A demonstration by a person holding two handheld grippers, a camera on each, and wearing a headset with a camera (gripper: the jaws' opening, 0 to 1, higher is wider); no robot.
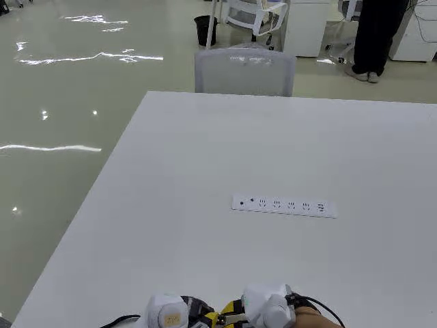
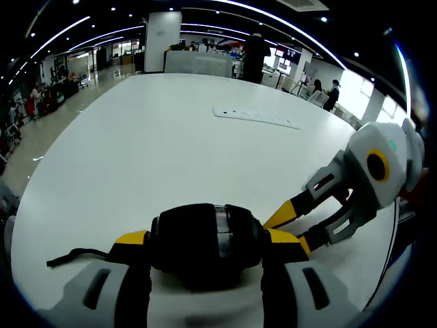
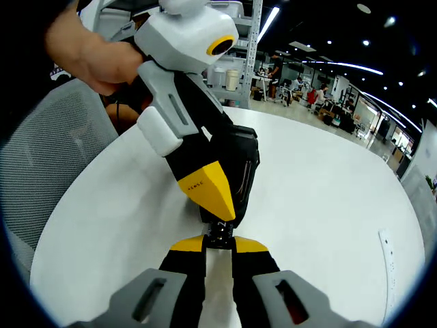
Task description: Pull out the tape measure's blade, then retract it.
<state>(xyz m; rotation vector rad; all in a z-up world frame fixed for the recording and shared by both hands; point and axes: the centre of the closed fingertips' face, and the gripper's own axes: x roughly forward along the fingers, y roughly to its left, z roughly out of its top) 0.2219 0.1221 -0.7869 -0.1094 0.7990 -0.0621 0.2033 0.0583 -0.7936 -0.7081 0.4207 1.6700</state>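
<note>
White table (image 1: 205, 150) sits under both grippers: the left gripper (image 2: 208, 240) is clamped on the black tape measure (image 2: 205, 229) between its fingers, the right gripper (image 3: 218, 244) pinches the blade tip (image 3: 218, 235) between its fingers, so a slow straight pull looks next.

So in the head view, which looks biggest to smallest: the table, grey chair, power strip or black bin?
1. table
2. grey chair
3. power strip
4. black bin, smallest as it looks, but it stands far off across the floor, so distance skews that.
</note>
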